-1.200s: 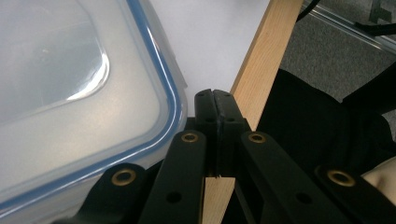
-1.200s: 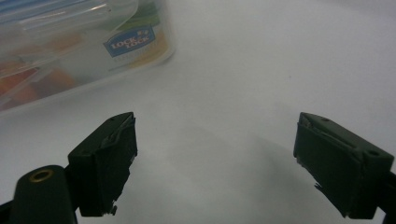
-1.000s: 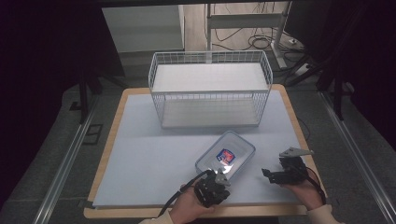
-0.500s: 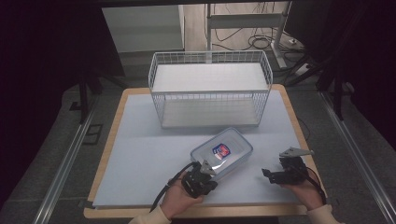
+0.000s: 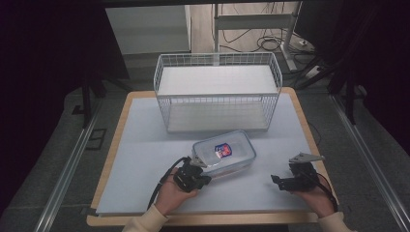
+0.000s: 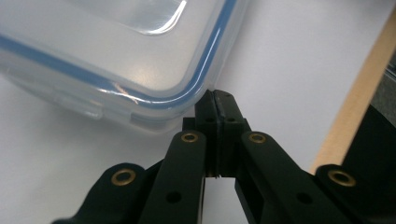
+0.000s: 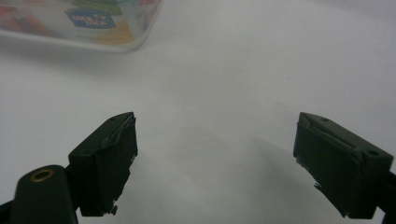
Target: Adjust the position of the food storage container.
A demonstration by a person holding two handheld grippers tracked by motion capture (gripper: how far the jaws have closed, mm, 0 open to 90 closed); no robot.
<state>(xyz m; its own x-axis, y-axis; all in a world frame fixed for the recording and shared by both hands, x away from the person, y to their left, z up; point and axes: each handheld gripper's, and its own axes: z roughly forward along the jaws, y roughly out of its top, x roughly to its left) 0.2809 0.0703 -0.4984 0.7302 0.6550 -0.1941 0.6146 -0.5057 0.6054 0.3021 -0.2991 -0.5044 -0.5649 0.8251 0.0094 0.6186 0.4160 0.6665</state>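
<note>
On the white tabletop [image 5: 145,159], the left gripper [image 6: 215,100], jaws closed with nothing between them, pushes a corner of the lidded plastic container [image 5: 223,154] just ahead. The right gripper [image 7: 215,158] waits open beside. Probably the next push should aim toward the wire basket [image 5: 217,92] beyond.

Wire basket [image 5: 217,96] blocks the far side; container [image 5: 224,153] sits mid-table

Left gripper [image 5: 193,175] shifted leftward along the table's near edge, jaws closed at the container's corner, clear lidded container [image 5: 225,153] swung with it, apparently turned flatter, nearer the wire basket [image 5: 217,92].
</note>
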